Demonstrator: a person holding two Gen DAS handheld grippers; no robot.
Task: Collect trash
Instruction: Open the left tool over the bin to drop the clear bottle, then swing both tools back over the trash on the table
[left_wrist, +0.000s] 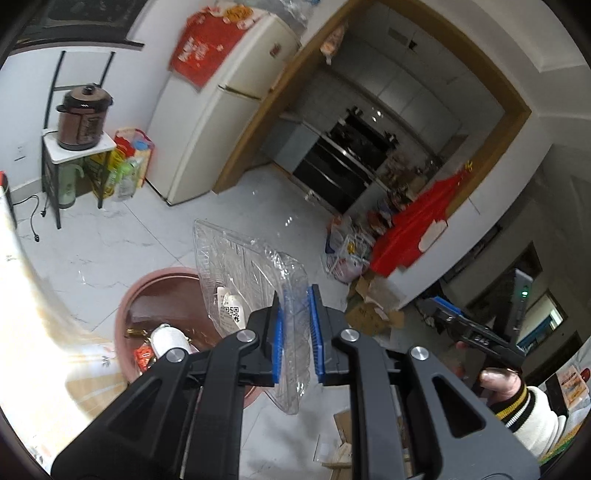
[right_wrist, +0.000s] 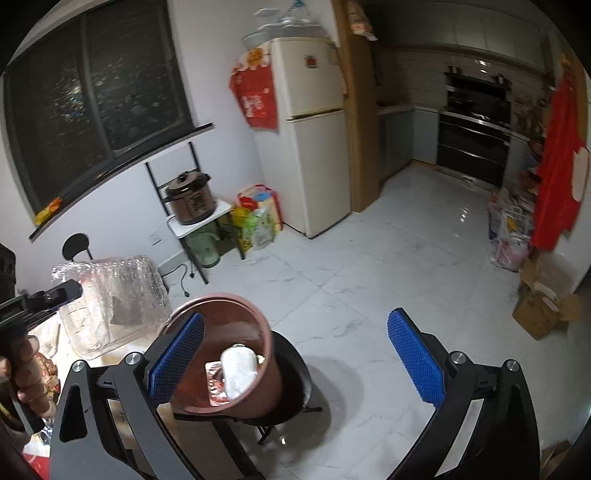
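Note:
My left gripper (left_wrist: 295, 328) is shut on a clear plastic food tray (left_wrist: 243, 266) with a white label, held in the air above and to the right of the brown trash bin (left_wrist: 129, 306). The bin holds a white bottle (left_wrist: 168, 338) and red wrappers. In the right wrist view the bin (right_wrist: 236, 321) stands on a black stool (right_wrist: 295, 373), just ahead of my open, empty right gripper (right_wrist: 295, 354). The tray (right_wrist: 110, 295) and the left gripper (right_wrist: 55, 291) show at the left, beside the bin's rim.
A cream fridge (right_wrist: 314, 136) stands by the wall, with a rack holding a brown cooker (right_wrist: 190, 197) and bags beside it. Cardboard boxes (right_wrist: 543, 306) and bags lie at the right by a red cloth (right_wrist: 557, 166). A kitchen doorway opens beyond the white tiled floor (right_wrist: 388, 266).

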